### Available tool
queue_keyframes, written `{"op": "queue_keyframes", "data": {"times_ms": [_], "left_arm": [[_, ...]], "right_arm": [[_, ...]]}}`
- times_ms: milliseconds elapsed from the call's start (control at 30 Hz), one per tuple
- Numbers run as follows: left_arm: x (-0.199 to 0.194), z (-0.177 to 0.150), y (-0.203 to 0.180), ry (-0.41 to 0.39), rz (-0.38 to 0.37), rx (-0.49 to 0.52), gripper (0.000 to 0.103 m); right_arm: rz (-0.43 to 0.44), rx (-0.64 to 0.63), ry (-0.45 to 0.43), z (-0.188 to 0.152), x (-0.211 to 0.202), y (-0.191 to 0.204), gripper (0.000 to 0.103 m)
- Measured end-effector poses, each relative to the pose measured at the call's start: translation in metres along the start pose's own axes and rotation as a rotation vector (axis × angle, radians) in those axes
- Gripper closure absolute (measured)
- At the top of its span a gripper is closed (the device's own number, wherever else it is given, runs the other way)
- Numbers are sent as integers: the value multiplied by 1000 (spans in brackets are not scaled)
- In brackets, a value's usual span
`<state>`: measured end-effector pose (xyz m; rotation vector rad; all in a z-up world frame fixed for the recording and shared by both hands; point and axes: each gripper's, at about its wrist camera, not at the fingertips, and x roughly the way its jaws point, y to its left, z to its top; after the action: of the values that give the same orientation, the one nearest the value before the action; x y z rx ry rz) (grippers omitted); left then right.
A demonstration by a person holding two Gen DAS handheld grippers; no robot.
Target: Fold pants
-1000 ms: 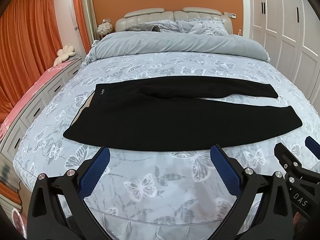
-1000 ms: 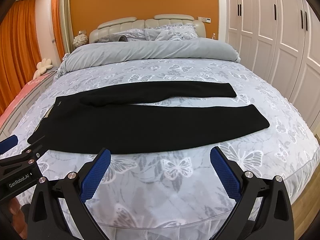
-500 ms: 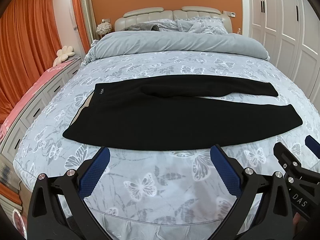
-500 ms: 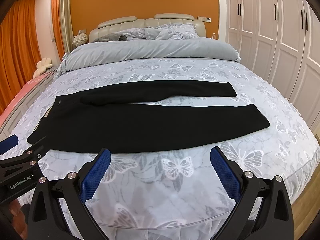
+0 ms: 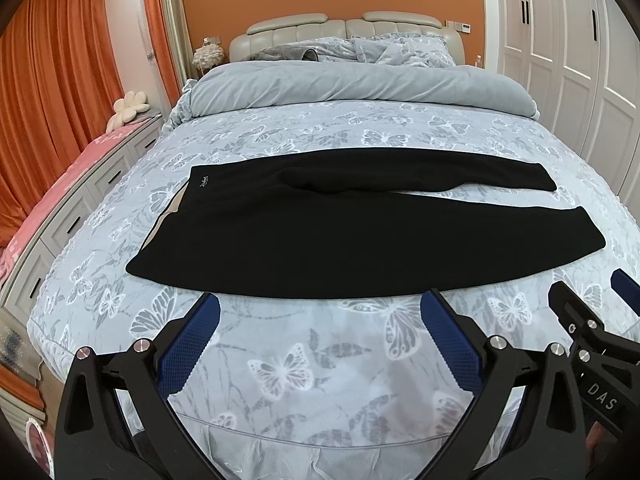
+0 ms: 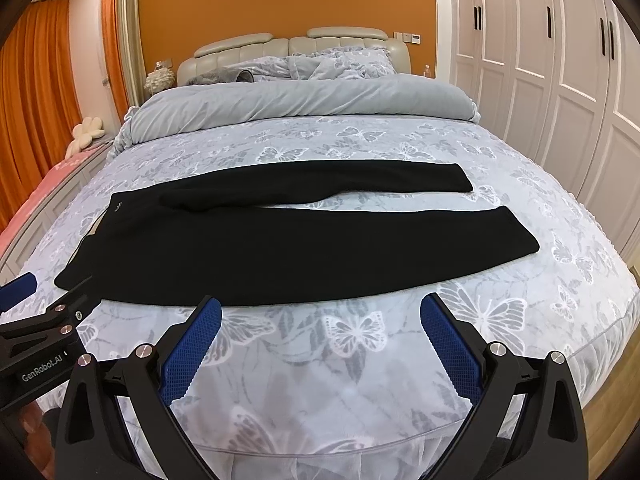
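**Pants laid flat on bed**

Pants [image 5: 360, 236] are seen beyond both grippers. Left gripper [image 5: 320, 340] and right gripper [image 6: 320, 340] are held spread, empty, above the near bedspread [image 6: 360, 380]; the duvet [image 5: 360, 84] lies farther.

Evenly and softly lit from overhead, bright, without hard shadows. Strongly fisheye-warped: wardrobe doors [image 6: 560, 92] and curtains [image 5: 48, 92] bowed at the sides, corners blacked out by the lens rim. Sharp across the bed [image 5: 320, 380]. Black pants [image 5: 320, 232] rendered nearly textureless, folds lost. Small glints on the tongs' screws. No motion blur.
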<state>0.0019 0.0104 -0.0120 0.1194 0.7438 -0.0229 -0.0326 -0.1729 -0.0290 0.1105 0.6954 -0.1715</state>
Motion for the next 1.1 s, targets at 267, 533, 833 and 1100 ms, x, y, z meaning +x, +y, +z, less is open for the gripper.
{"op": "queue_keyframes", "data": {"times_ms": [267, 533, 833, 1100], "left_arm": [[0, -1, 1, 2, 1, -1, 5], [0, -2, 1, 3, 1, 2, 5], [1, -4, 3, 5, 1, 0, 5], [6, -10, 3, 14, 12, 3, 5]], "right_arm": [[2, 3, 2, -2, 0, -1, 5], [3, 4, 6, -2, 0, -2, 5], [6, 5, 12, -4, 2, -2, 5], [6, 11, 35, -5, 11, -2, 5]]}}
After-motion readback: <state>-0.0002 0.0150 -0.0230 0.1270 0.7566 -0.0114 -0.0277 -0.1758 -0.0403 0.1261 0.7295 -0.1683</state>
